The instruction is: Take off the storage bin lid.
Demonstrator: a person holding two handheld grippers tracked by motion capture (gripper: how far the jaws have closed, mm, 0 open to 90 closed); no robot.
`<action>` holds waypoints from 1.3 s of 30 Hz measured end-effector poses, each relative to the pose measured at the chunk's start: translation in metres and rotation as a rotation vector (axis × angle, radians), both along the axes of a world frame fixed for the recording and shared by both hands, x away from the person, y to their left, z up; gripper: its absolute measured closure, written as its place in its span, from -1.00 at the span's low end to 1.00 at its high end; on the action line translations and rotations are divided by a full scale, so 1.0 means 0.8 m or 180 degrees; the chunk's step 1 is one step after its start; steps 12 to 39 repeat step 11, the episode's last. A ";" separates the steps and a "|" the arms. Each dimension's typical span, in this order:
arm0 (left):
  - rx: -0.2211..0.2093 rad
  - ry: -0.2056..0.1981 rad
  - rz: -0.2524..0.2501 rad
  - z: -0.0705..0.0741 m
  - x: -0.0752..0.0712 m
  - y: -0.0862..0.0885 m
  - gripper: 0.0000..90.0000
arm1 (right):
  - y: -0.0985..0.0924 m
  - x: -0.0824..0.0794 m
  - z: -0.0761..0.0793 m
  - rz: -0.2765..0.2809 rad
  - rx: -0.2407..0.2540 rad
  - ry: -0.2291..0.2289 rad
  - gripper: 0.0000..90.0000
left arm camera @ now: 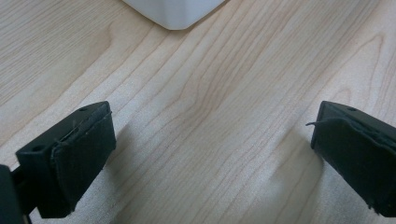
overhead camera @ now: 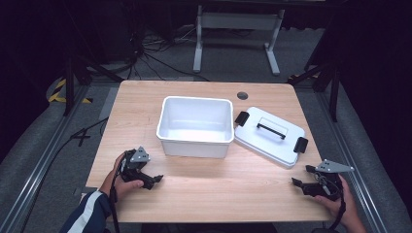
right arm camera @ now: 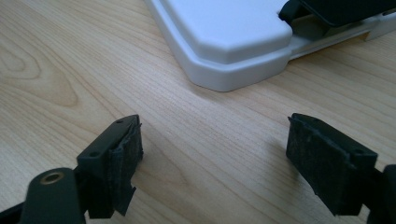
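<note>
On the table point(overhead camera: 204, 194), unlabelled bin point(overhead camera: 195, 126), lid point(overhead camera: 270, 136).

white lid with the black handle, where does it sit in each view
High view: the white lid lies right of centre on the table, beside the white bin.
Left gripper view: not in it.
Right gripper view: its corner sits at the top, right of centre, ahead of the open jaws.
Shared landmark: the wooden tabletop.
</note>
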State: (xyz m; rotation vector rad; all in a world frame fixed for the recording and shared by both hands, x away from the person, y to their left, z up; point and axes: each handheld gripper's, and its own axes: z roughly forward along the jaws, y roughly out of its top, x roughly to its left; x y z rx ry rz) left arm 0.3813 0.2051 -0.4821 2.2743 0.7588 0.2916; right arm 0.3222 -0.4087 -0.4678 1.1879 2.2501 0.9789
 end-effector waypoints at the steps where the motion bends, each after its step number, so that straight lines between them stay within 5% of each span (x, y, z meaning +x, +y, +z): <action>1: 0.0002 -0.0009 0.0000 0.000 0.000 0.000 -0.99 | 0.000 0.000 0.000 -0.0003 0.0001 0.0000 -0.59; 39: 0.0016 0.0013 0.0000 0.001 0.000 0.000 -0.99 | 0.000 0.000 0.000 -0.0011 0.0001 0.0005 -0.60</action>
